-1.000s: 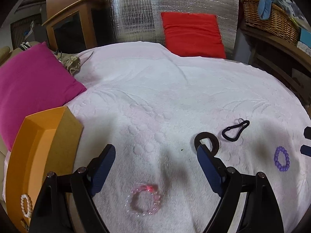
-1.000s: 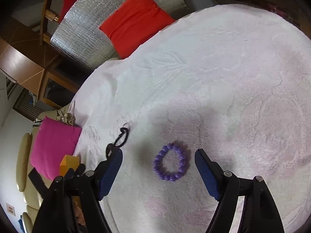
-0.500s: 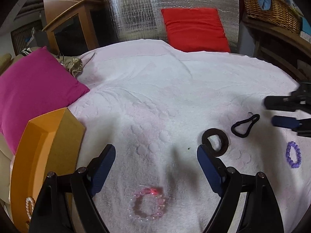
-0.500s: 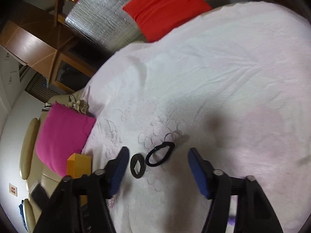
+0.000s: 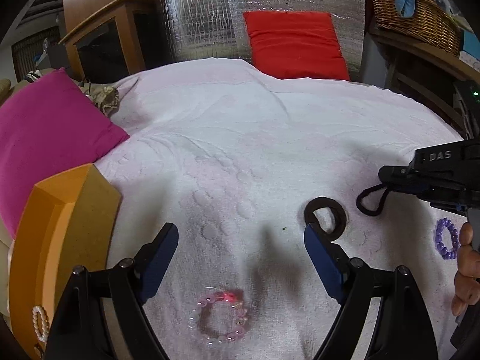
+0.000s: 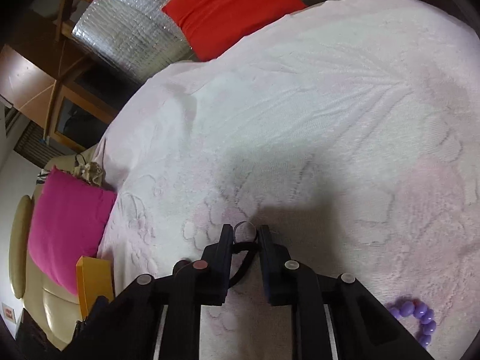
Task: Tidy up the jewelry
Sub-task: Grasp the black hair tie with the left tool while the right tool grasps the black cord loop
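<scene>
My right gripper (image 6: 245, 234) is shut on a black cord loop (image 6: 243, 247) with a small clear ring, low over the white bedspread (image 6: 300, 120); it also shows in the left wrist view (image 5: 387, 180), with the cord loop (image 5: 370, 202) hanging from it. My left gripper (image 5: 240, 240) is open and empty above a pink bead bracelet (image 5: 220, 319). A dark brown ring (image 5: 325, 216) lies by its right fingertip. A purple bead bracelet (image 5: 447, 243) lies at the right, also seen in the right wrist view (image 6: 420, 318). An orange box (image 5: 60, 234) at the left holds a pearl bracelet (image 5: 40, 322).
A magenta pillow (image 5: 51, 135) lies at the left beside the box. A red cushion (image 5: 295, 45) leans on silver foil at the back. A wicker basket (image 5: 417, 18) stands on a shelf at the far right. A wooden cabinet (image 5: 99, 39) stands back left.
My right gripper moved from the purple bracelet to the black cord loop and shut on it. My left gripper stayed open over the pink bracelet, pulling back slightly.
</scene>
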`<state>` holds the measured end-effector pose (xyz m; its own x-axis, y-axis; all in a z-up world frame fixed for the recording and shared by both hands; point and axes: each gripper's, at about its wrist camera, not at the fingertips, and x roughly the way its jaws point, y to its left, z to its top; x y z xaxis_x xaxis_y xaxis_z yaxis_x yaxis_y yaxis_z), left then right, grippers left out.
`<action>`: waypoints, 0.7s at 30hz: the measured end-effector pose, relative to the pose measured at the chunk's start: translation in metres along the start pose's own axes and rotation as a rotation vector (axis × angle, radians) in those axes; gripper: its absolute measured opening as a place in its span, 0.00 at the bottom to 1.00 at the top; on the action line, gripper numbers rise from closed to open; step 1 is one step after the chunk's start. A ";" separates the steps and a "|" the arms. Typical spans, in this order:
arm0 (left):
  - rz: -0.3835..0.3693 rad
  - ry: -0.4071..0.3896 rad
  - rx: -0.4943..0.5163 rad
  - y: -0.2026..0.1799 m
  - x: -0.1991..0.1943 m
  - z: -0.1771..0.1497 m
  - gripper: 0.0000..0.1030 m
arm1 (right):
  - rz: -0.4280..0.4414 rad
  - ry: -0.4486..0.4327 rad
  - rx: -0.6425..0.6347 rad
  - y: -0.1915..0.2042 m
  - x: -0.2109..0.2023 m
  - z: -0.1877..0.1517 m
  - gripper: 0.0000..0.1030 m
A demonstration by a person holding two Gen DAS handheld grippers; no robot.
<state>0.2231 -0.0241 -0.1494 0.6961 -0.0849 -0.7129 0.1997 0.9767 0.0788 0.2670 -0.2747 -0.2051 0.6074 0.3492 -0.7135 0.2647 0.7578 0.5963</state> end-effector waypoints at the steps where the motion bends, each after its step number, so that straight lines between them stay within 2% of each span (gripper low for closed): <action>1: -0.013 0.003 -0.005 -0.001 0.001 0.000 0.84 | 0.012 -0.009 0.008 -0.003 -0.005 0.001 0.18; 8: -0.105 0.014 -0.038 -0.020 0.012 0.004 0.84 | 0.023 -0.101 0.004 -0.016 -0.051 0.009 0.18; 13: -0.152 0.059 -0.050 -0.039 0.031 0.005 0.84 | 0.031 -0.097 0.031 -0.030 -0.063 0.008 0.18; 17: -0.166 0.089 -0.065 -0.044 0.044 0.004 0.84 | 0.033 -0.098 0.037 -0.035 -0.067 0.008 0.18; 19: -0.196 0.090 -0.083 -0.044 0.047 0.004 0.83 | 0.032 -0.105 0.026 -0.034 -0.071 0.008 0.18; 21: -0.218 0.099 -0.086 -0.045 0.048 0.003 0.77 | 0.031 -0.107 0.017 -0.033 -0.073 0.006 0.18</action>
<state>0.2499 -0.0729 -0.1853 0.5712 -0.2797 -0.7717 0.2751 0.9510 -0.1411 0.2186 -0.3288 -0.1704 0.6917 0.3106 -0.6519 0.2569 0.7379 0.6241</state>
